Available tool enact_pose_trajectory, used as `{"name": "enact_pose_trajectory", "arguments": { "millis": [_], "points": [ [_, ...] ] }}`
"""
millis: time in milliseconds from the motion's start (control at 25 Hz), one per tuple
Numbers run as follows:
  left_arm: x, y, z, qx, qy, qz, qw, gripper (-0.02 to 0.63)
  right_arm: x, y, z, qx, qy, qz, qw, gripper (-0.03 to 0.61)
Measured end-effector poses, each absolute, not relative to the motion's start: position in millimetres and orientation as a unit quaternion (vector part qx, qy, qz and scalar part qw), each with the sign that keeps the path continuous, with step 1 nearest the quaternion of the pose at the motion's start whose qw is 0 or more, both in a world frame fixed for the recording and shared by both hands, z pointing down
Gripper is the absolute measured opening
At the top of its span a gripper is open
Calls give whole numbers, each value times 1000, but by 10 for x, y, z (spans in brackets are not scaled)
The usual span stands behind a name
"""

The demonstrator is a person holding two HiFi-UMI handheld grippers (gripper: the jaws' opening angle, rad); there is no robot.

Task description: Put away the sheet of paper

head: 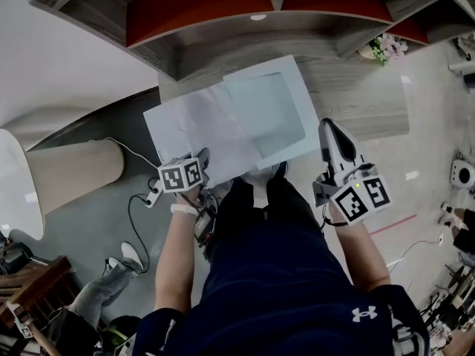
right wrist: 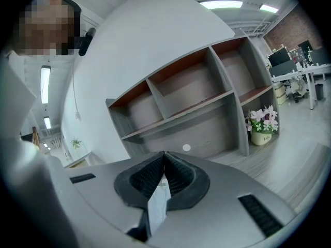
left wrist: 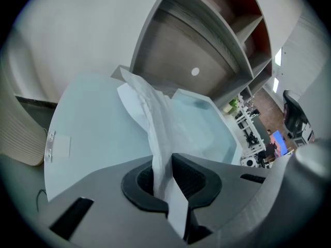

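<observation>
- The left hand-held gripper (left wrist: pixel 164 160) is clenched on the sheet (head: pixel 194 128). Its own view shows the paper pinched and crumpled between the closed jaws.
- The grip is at the sheet's near corner, at about 7 o'clock of the paper in the head view. The rest of the sheet fans away from the jaws toward 12 to 1 o'clock.
- The sheet overlaps a pale blue folder (head: pixel 269 110). Together their long axis runs roughly from 8 o'clock to 2 o'clock in the head view. I cannot tell what the folder rests on.
- The right hand-held gripper (head: pixel 329 127) has its jaws closed together and has no hold of the sheet. Its own view looks past the tips at the shelf and shows none of the sheet ahead of them.
- The right hand-held gripper stands just beside the folder's right edge, with the paper at about 10 o'clock from its tips.
- The left hand is the one on the sheet, so it is the nearer and the one that steers. The right is close enough to steady the folder if that is wanted.
- The shelf (head: pixel 223 47) lies at 12 o'clock, beyond the far edge of sheet and folder.
- My reading is that the sheet is in hand but not yet stowed. The coming move depends on sliding the sheet along that 8-to-2 axis toward the folder or shelf.
- With only one corner pinched, the free end may sag or buckle.
</observation>
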State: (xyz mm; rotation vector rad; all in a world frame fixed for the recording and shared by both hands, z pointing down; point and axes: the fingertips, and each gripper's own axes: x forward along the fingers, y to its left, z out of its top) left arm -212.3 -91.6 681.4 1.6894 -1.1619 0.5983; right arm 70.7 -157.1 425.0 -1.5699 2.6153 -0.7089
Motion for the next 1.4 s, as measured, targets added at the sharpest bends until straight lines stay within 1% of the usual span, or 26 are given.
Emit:
{"name": "enact_pose_trajectory", "arguments": {
  "millis": [280, 600, 1400],
  "points": [
    [-2018, -1031, 6814, 700, -473, 242, 477, 40, 816, -1518, 4254, -513, 827, -230, 8, 12],
    [-1745, -1152, 6865, 709, -457, 251, 475, 40, 1036, -1458, 4324, -530, 813, -240, 10, 13],
    [-1056, -1399, 7034, 709, -418, 236, 517, 40, 1564, -1411, 4397, -566, 785, -252, 18, 12]
  ]
}}
